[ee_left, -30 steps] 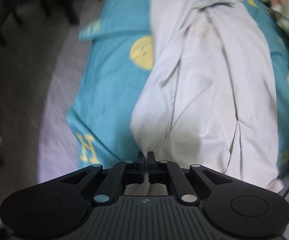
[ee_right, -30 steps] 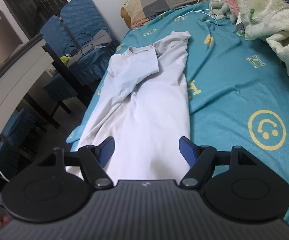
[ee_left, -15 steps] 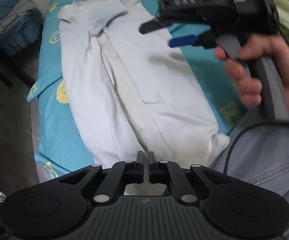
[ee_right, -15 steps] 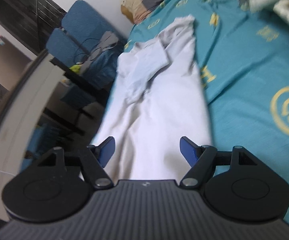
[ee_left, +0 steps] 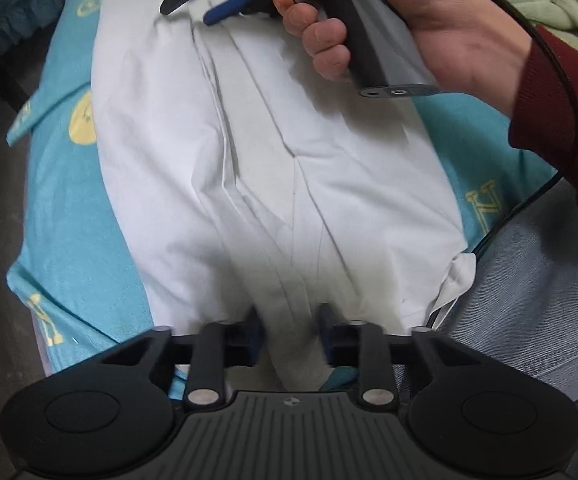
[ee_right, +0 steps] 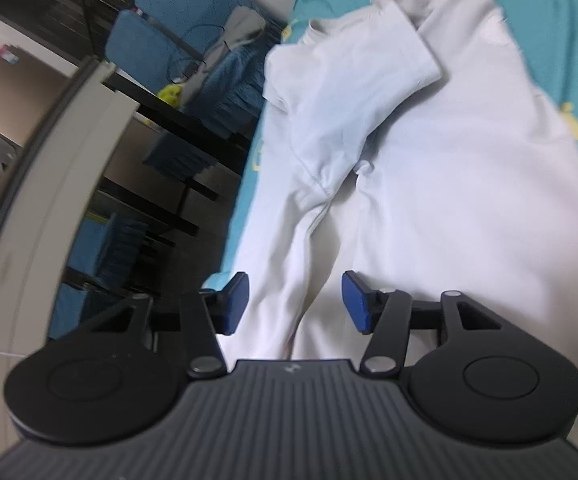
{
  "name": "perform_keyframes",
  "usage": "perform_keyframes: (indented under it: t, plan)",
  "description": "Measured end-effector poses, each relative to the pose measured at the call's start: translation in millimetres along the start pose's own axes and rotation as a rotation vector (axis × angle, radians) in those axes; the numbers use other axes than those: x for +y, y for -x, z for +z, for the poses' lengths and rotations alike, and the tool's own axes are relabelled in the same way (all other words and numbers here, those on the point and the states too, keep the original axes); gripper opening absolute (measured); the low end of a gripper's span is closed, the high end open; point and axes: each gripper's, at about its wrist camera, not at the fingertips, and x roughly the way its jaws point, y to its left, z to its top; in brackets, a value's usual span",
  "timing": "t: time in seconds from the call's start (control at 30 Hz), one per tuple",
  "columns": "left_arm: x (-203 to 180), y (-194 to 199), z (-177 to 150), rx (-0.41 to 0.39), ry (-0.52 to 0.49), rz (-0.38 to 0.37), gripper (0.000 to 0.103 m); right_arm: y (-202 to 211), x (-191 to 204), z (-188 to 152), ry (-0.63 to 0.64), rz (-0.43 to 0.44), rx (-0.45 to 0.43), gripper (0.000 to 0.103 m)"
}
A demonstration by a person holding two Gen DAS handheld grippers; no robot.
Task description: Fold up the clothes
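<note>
L tongs [ee_left: 289, 330] part open, nothing gripped, straddling the shirt [ee_left: 273, 168] hem. R tongs [ee_right: 293, 304] wide open, empty, over a ridge mid-shirt. Shirt lies lengthwise on bed [ee_left: 69, 200], one sleeve [ee_right: 353, 92] folded in. Likely mid-fold; next pinch needs both layers.

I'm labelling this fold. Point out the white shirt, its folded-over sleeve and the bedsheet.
white shirt [ee_left: 369, 184]: left wrist view, body.
folded-over sleeve [ee_right: 353, 80]: right wrist view, sleeve middle.
bedsheet [ee_left: 73, 208]: left wrist view, bare teal area.
</note>
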Motion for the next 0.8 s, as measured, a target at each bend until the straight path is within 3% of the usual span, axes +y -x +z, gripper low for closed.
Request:
perform_keyframes:
  t: [0.03,0.1,0.13,0.2,0.37,0.4,0.53,0.63,0.8]
  plan:
    - [4,1,1,0.002,0.014,-0.012,0.005,-2,1,0,0.017,-0.006,-0.005,0.04]
    - [6,7,1,0.002,0.007,-0.043,0.003,-5,4,0,0.05,-0.019,-0.014,0.024]
    - [6,11,0,0.0,-0.007,-0.061,0.003,-7,5,0,0.067,-0.025,-0.019,0.008]
    - [7,20,-1,-0.002,-0.032,-0.095,0.003,-10,8,1,0.1,-0.038,-0.029,0.006]
    - [15,26,-5,0.002,0.003,-0.132,0.005,18,10,14,0.123,-0.076,-0.148,0.004]
    - [18,28,-6,-0.008,0.028,-0.142,0.01,28,10,8,0.118,-0.089,-0.15,0.004]
    - [33,47,-9,-0.115,0.136,-0.171,0.054,70,12,-17,0.093,-0.142,-0.151,0.007]
    - [57,47,-3,-0.159,0.259,-0.154,0.073,101,13,-35,0.074,-0.181,-0.152,0.007]
    - [100,38,12,-0.188,0.465,-0.108,0.082,153,16,-66,0.043,-0.247,-0.154,0.008]
